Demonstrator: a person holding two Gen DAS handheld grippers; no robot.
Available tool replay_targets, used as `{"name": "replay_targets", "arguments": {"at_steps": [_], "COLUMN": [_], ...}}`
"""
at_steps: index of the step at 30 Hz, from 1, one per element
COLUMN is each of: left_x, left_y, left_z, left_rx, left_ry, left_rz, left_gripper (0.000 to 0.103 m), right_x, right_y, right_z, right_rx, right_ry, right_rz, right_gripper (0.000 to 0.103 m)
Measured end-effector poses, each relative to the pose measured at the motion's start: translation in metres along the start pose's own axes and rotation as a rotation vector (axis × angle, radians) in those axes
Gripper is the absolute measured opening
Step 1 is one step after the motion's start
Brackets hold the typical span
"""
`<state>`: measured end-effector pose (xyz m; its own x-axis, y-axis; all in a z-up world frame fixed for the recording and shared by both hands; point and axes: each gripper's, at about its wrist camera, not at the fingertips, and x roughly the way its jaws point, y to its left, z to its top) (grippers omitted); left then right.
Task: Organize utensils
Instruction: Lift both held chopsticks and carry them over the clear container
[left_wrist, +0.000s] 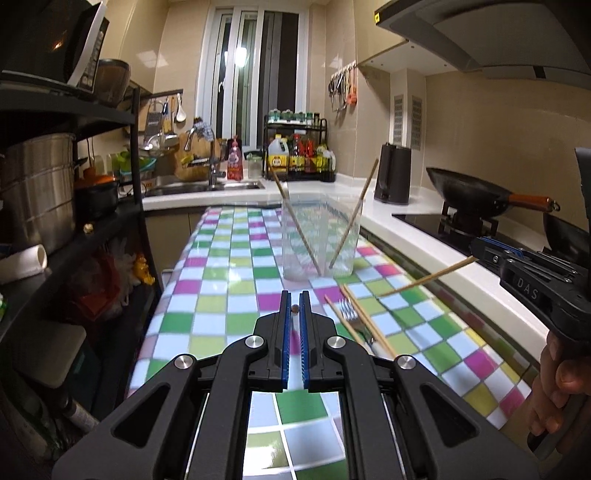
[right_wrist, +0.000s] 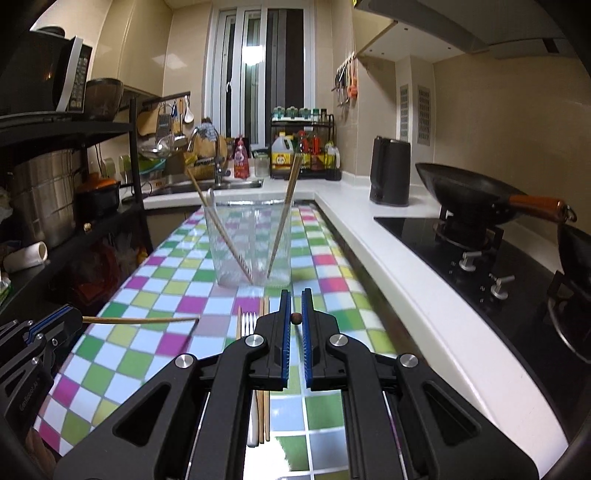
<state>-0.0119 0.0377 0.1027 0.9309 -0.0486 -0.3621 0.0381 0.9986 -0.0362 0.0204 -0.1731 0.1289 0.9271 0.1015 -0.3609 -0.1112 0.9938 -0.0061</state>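
A clear plastic cup (left_wrist: 320, 240) (right_wrist: 251, 247) stands on the checkered tablecloth (left_wrist: 221, 295) with two wooden chopsticks leaning crossed inside it. My left gripper (left_wrist: 294, 295) (right_wrist: 75, 315) is shut on a chopstick (right_wrist: 140, 320), seen end-on between its blue pads in its own view. My right gripper (right_wrist: 295, 295) (left_wrist: 476, 248) is shut on another chopstick (left_wrist: 428, 277), held off the cloth to the right. Both grippers hover above the table, short of the cup. A fork (left_wrist: 349, 314) (right_wrist: 249, 321) and two more chopsticks (left_wrist: 369, 325) (right_wrist: 264, 369) lie on the cloth between them.
A white counter (right_wrist: 388, 258) runs along the right with a black kettle (left_wrist: 392, 173), a wok (right_wrist: 472, 195) on the gas hob and a bottle rack at the back. A dark shelf unit (left_wrist: 136, 184) with pots stands left; the sink (left_wrist: 203, 186) is behind.
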Motion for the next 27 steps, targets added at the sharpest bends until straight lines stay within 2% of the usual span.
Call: {"name": "replay_targets", "arguments": {"at_steps": [5, 9, 18, 27], "left_x": [0.005, 0.010, 0.026, 0.045], "left_y": [0.004, 0.011, 0.014, 0.015], "left_z": [0.031, 0.050, 0.080, 0.132], "left_rx": [0.013, 0.002, -0.018, -0.029], "left_ry": [-0.047, -0.055, 0.027, 0.067], "left_rz": [-0.012, -0.020, -0.062, -0.111], "left_gripper": [0.004, 0.004, 0.004, 0.004], "right_x": [-0.004, -0.002, 0.014, 0.028], "right_y": [-0.002, -0.002, 0.002, 0.008], "right_z": [0.024, 0.040, 0.071, 0.119], "right_rx": [-0.001, -0.001, -0.004, -0.003], "right_ry": [-0.040, -0.051, 0.024, 0.053], "right_rz": [0.011, 0.020, 0.072, 0.135], "right_gripper": [0.006, 0.006, 0.006, 0.006]}}
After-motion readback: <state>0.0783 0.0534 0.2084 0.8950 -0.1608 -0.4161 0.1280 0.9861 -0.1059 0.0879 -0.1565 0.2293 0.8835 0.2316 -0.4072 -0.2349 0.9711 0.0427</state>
